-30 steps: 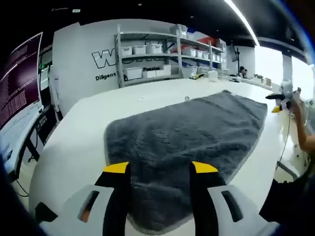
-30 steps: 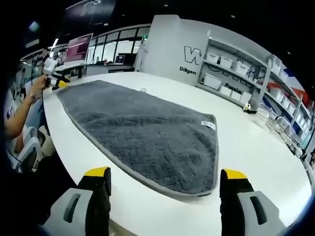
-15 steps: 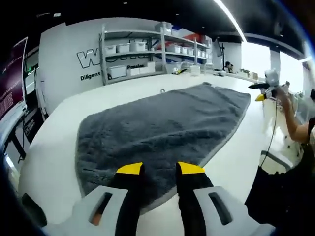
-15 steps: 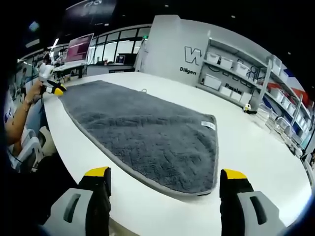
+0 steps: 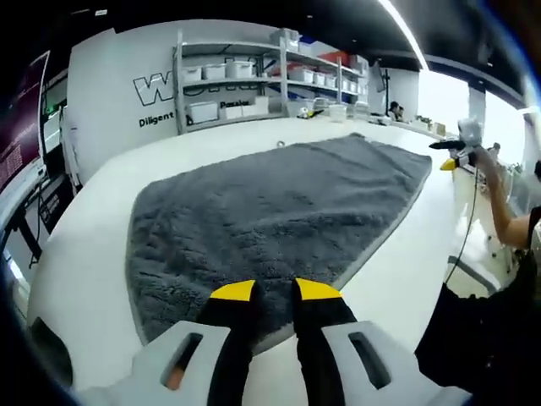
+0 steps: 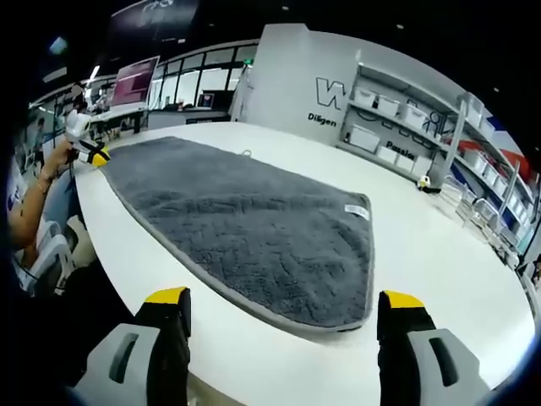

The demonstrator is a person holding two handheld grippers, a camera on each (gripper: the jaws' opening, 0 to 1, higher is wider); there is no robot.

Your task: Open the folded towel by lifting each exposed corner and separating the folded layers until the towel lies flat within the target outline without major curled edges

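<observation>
The grey towel (image 5: 279,203) lies spread out flat on the white table (image 5: 93,254), its edges smooth. My left gripper (image 5: 275,291) hovers over the towel's near edge, its yellow-tipped jaws drawn close with a narrow gap and nothing between them. Seen from the other end, the towel (image 6: 254,228) shows a small white label (image 6: 357,211) near one corner. My right gripper (image 6: 287,298) stands wide open in front of the towel's rounded near end, holding nothing. The left gripper (image 6: 87,150) appears at the far left in a hand, and the right gripper (image 5: 456,152) at the far right.
Shelves with white bins (image 5: 245,85) line the wall behind the table. A monitor (image 6: 135,85) stands beyond the table's far side. A person's arm (image 5: 507,220) reaches along the right edge. Bare white tabletop (image 6: 439,262) surrounds the towel.
The left gripper's jaws have narrowed from wide apart to a slim gap, and its view has shifted a little along the towel. The right gripper has stayed still and open.
</observation>
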